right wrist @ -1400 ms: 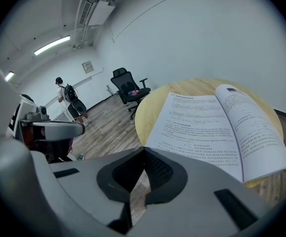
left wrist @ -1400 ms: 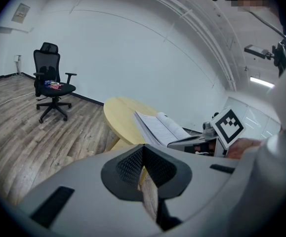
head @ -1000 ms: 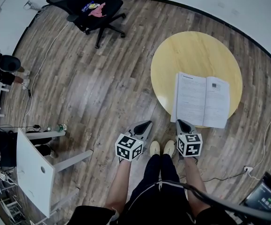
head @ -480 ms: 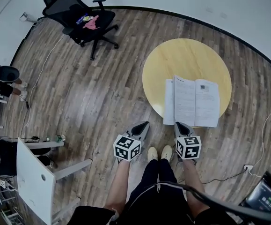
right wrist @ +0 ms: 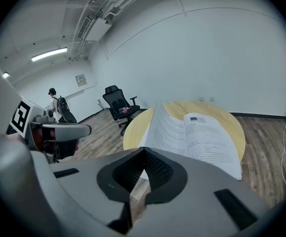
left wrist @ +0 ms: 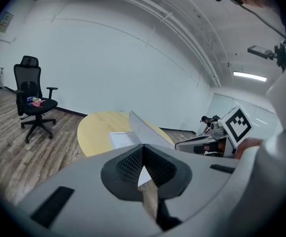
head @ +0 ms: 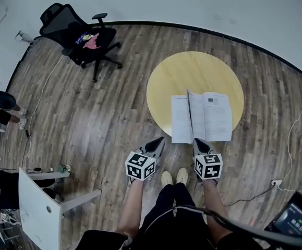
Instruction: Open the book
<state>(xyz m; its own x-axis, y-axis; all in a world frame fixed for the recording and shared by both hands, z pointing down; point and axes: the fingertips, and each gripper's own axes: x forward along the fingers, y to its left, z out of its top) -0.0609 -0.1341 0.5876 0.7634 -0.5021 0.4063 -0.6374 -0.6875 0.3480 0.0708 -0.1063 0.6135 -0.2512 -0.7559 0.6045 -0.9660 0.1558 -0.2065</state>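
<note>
since a second ago both grippers have risen a little, and the open white paper book [head: 209,116] sits further left in the head view. it lies face up at the near edge of the round yellow wooden table [head: 192,72], overhanging it, one leaf standing at the spine. the left gripper [head: 160,139] and the right gripper [head: 197,141] hang near the book's near edge, each with jaws together and nothing between them.
</note>
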